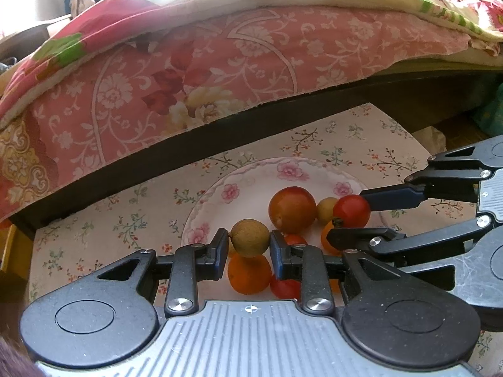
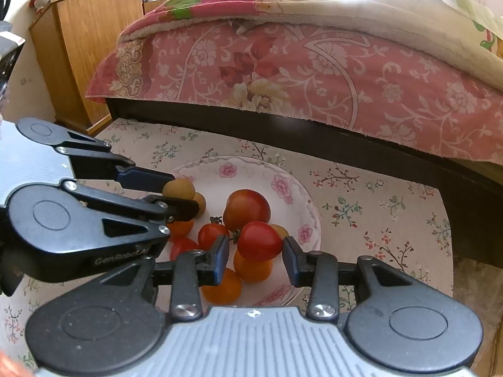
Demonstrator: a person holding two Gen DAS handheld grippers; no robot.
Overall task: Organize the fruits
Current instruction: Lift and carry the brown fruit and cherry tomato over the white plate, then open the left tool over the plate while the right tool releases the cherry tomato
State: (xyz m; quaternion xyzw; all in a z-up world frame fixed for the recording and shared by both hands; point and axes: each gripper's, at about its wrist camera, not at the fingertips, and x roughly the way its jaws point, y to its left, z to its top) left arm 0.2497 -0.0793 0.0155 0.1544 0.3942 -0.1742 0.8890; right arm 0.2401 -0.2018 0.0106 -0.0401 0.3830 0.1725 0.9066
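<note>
Two fruits are being gripped above the plate (image 1: 201, 207): a tan longan (image 1: 250, 237) by the left hand-held gripper (image 1: 249, 246), a red tomato (image 2: 258, 240) by the right hand-held gripper (image 2: 256, 259). Both are judged light, smooth, easily bruised; gentle pressure across the widest part is advised.

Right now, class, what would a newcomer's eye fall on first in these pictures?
Two grippers meet over a floral plate of fruit. The left hand-held gripper grips a tan round fruit, and the right hand-held gripper flanks a red tomato. A pink floral bedspread hangs behind.
</note>
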